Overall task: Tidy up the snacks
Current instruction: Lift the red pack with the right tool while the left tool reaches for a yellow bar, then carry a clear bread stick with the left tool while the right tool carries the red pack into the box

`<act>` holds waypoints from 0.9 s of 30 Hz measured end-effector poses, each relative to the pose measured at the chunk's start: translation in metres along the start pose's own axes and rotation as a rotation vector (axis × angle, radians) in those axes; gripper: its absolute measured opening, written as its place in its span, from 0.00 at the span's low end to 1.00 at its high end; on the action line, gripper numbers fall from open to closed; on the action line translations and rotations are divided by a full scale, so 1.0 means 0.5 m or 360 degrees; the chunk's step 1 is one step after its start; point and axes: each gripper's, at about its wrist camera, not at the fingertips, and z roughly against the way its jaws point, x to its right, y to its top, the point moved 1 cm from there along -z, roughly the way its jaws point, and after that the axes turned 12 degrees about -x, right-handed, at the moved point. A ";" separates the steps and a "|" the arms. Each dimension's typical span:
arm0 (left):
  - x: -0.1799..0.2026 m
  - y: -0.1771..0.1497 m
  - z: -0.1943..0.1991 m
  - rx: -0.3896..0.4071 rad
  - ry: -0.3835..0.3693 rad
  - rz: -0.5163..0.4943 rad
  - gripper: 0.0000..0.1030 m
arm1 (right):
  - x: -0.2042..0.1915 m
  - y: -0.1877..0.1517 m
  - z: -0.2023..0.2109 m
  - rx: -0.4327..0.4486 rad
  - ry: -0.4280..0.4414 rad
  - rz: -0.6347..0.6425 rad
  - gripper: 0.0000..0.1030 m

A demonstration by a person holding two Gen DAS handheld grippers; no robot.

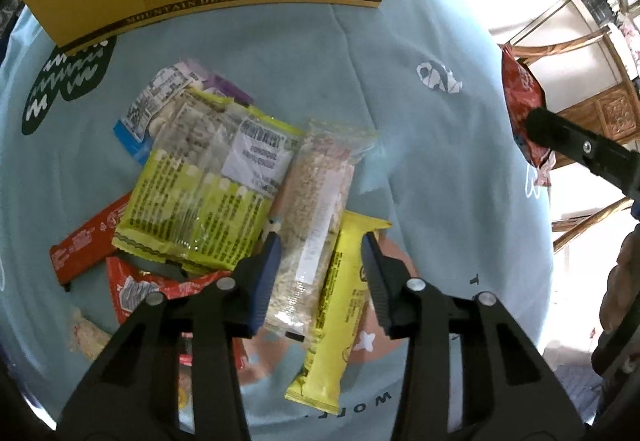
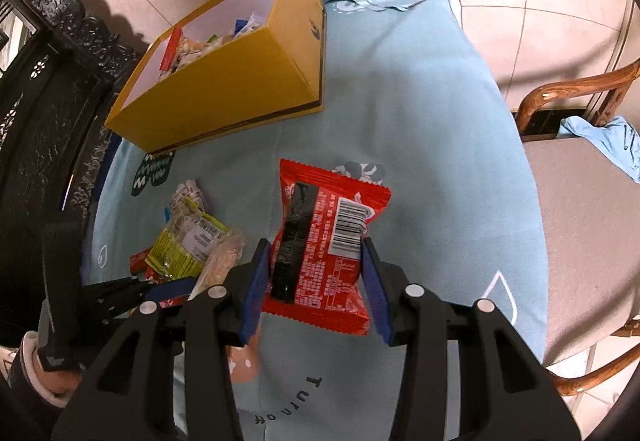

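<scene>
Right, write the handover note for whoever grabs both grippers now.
Right gripper: shut on the red packet, lifted above the blue cloth.
Left gripper: open, fingers either side of the clear cereal bar and yellow bar, nothing gripped.
Yellow box at the table's far side already holds several snacks.
Left on the cloth: green packet, orange-red bar, another red packet and a few more in the pile.
Next, probably: drop the red packet in the box, then clear the pile.

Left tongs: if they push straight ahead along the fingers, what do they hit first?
Most likely the clear-wrapped oat bar, which lies lengthwise between the open fingers of the left tongs, with the yellow snack bar beside it also inside the gap. Depth is unclear, so the tongs may still be above them.
</scene>
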 end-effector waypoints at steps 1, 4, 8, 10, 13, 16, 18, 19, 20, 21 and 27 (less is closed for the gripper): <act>-0.011 0.002 -0.002 -0.0003 -0.0034 0.0006 0.42 | -0.002 0.000 0.000 -0.0003 0.0007 0.0011 0.44; -0.038 0.007 -0.009 -0.0028 -0.0137 0.0046 0.48 | -0.010 0.000 -0.003 -0.0011 0.0019 0.0043 0.44; -0.033 0.008 -0.016 -0.0037 -0.0168 0.0056 0.43 | -0.019 -0.001 -0.003 -0.0022 0.0040 0.0074 0.44; -0.039 0.005 -0.009 -0.0039 -0.0206 0.0057 0.34 | -0.020 -0.003 -0.001 -0.0020 0.0044 0.0079 0.44; -0.056 0.005 0.004 -0.0043 -0.0257 0.0054 0.25 | -0.019 -0.005 0.003 -0.0017 0.0052 0.0082 0.44; -0.071 0.002 -0.002 -0.0029 -0.0280 0.0067 0.25 | -0.018 -0.008 0.005 -0.0015 0.0055 0.0080 0.44; -0.077 0.008 -0.006 -0.0038 -0.0317 0.0093 0.26 | -0.021 -0.010 0.003 -0.0018 0.0051 0.0083 0.44; -0.073 0.011 -0.006 -0.0035 -0.0294 0.0093 0.27 | -0.023 -0.011 0.002 -0.0022 0.0050 0.0086 0.44; -0.062 0.013 -0.008 -0.0028 -0.0256 0.0073 0.27 | -0.025 -0.011 0.002 -0.0025 0.0050 0.0087 0.44; -0.048 0.015 -0.011 -0.0022 -0.0221 0.0055 0.26 | -0.027 -0.012 0.001 -0.0029 0.0051 0.0091 0.44; -0.028 -0.005 0.060 0.0100 -0.0071 0.0025 0.23 | -0.055 -0.006 0.028 0.0017 0.0056 0.0144 0.44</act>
